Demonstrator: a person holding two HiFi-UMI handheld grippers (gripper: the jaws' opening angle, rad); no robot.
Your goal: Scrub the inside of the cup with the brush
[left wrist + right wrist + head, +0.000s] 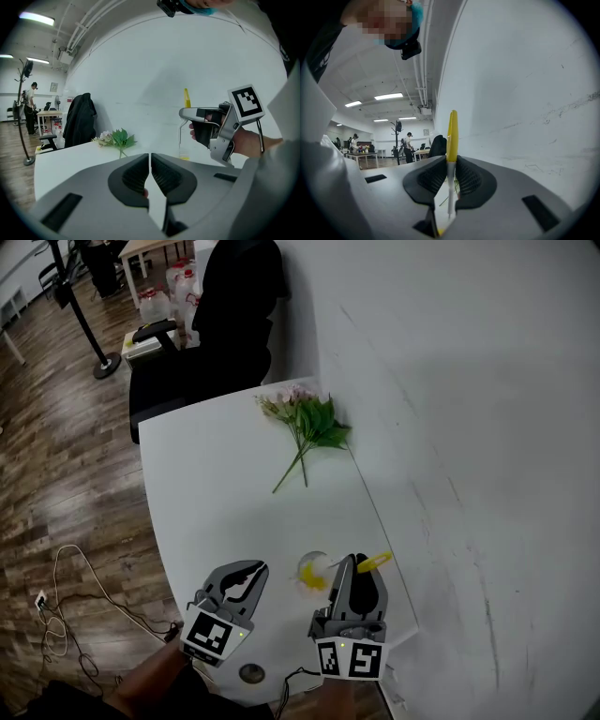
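A clear cup [312, 567] stands near the front of the white table [216, 493]; in the left gripper view the cup [183, 140] shows by the wall. A brush with a yellow handle [375, 562] slants down into the cup, its yellow head inside. My right gripper [349, 565] is shut on the brush's thin stem [450, 187], with the yellow handle [452, 131] rising above the jaws. My left gripper [253, 570] hovers just left of the cup, shut, with nothing between its pads [137, 176]. From the left gripper view the right gripper [215, 129] is beside the cup.
A bunch of flowers [305, 423] lies at the table's far end by the white wall [469, 427]. A black chair with a jacket [225, 324] stands behind the table. Cables [66, 606] lie on the wooden floor to the left. The table's front edge is close under the grippers.
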